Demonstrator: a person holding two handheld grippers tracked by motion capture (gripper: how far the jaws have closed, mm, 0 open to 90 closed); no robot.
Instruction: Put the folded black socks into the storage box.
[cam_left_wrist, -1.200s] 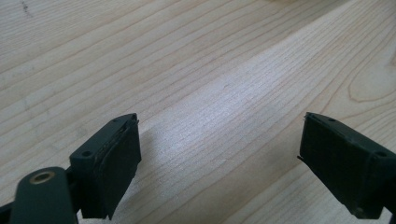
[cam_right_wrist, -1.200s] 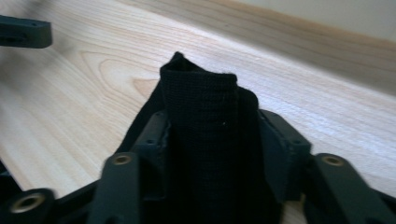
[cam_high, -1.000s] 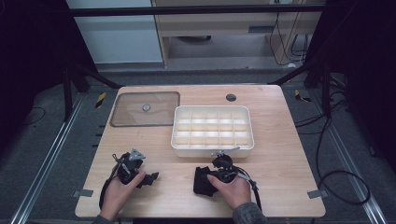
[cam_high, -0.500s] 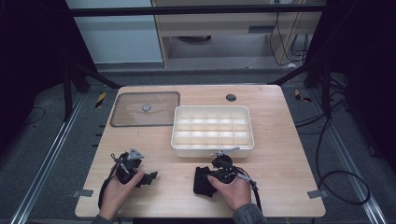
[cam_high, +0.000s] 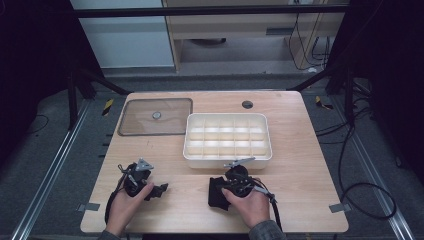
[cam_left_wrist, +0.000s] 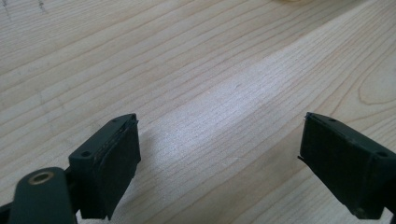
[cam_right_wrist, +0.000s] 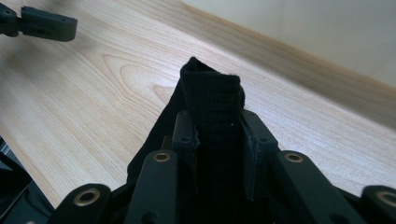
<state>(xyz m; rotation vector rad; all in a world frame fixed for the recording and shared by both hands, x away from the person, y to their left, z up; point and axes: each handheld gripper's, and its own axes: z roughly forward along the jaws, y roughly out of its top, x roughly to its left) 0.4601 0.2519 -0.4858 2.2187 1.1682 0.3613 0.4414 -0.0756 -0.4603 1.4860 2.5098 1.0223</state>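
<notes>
My right gripper (cam_high: 220, 192) lies near the table's front edge, held by a hand, its jaws pointing left. It is shut on a piece of black cloth (cam_right_wrist: 212, 100), a folded knit fabric that sticks up between the jaws (cam_high: 216, 192). To the left, my left gripper (cam_high: 162, 189) rests on the wood with its jaws wide apart and nothing between them; in its own view the gripper (cam_left_wrist: 219, 154) looks onto bare wood. The left gripper's jaw tip (cam_right_wrist: 46, 23) also appears at the top left of the right gripper view.
A white compartment tray (cam_high: 227, 155) with several empty cells stands mid-table just beyond the right gripper. A clear flat lid (cam_high: 156, 116) with a small knob lies at the back left. A dark round hole (cam_high: 247, 104) sits near the table's back edge.
</notes>
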